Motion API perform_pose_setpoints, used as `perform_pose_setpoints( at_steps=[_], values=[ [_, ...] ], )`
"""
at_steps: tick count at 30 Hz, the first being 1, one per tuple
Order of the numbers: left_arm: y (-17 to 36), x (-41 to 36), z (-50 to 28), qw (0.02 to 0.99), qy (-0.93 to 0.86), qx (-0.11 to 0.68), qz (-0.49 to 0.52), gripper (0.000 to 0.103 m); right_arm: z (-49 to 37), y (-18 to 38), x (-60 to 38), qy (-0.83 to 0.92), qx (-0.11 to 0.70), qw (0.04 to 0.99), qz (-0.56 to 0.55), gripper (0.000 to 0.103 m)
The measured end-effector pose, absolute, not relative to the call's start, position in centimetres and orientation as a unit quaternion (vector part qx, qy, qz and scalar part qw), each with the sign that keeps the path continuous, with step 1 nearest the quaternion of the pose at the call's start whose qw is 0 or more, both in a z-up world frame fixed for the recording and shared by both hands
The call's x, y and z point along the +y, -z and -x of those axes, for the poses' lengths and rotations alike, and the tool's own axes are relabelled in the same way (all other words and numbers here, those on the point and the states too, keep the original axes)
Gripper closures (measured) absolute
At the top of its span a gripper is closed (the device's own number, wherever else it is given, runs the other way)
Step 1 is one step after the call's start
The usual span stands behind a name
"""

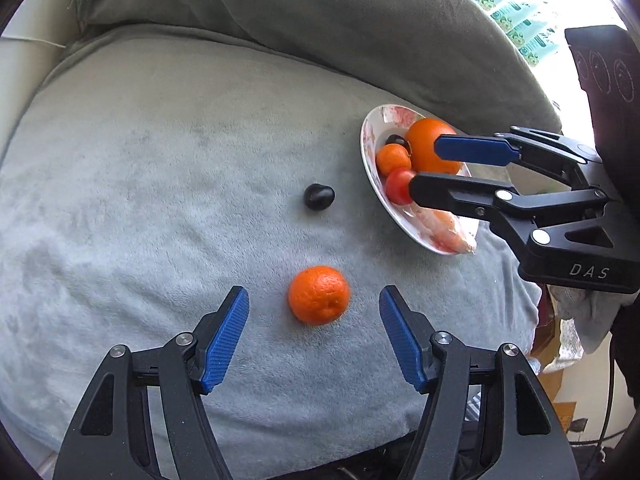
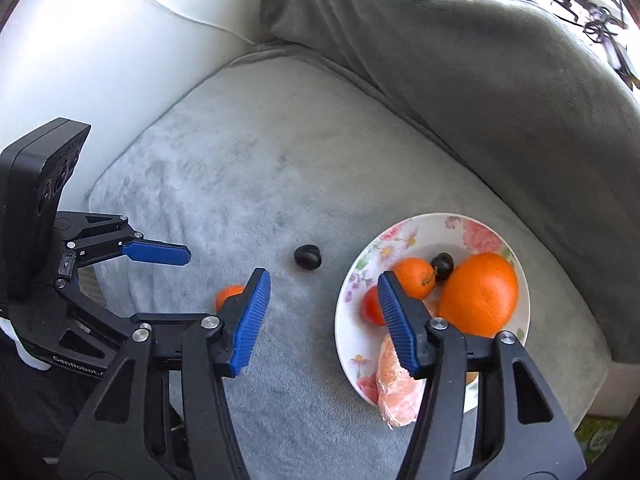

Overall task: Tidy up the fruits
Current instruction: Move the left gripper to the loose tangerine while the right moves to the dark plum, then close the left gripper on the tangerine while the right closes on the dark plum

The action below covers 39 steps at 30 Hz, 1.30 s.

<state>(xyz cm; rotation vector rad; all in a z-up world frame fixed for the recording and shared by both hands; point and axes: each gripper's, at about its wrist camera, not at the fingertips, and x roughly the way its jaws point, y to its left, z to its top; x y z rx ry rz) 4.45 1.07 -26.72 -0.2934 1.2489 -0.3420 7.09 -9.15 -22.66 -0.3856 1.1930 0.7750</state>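
Two tools, both spread wide and empty.
Left tool (image 1: 314, 312) flanks a mandarin (image 1: 319, 295); right tool (image 2: 324, 312) hovers beside the plate (image 2: 404, 236).

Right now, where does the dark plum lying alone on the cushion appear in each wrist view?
Left wrist view: the dark plum lies near the middle, left of the floral plate, beyond the loose mandarin.
Right wrist view: the dark plum lies at the middle, left of the floral plate.
Shared landmark: the floral plate.
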Motion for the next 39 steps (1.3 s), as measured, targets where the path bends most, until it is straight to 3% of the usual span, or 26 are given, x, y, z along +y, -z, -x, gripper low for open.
perform_pose_setpoints(
  at_steps=[9, 36, 39],
  values=[
    [27.7, 0.7, -5.1, 0.784, 0.157, 0.581, 0.153, 0.044, -8.6, 26.6, -5.6, -0.401, 0.587, 0.672, 0.208, 0.065],
    [29.9, -0.4, -5.8, 0.766, 0.174, 0.598, 0.16, 0.051, -9.7, 31.9, -2.4, -0.392, 0.613, 0.624, 0.285, 0.071],
    [30.0, -0.2, -6.0, 0.765, 0.174, 0.599, 0.162, 0.059, -9.9, 32.4, -2.4, -0.388, 0.614, 0.625, 0.286, 0.076]
  ],
)
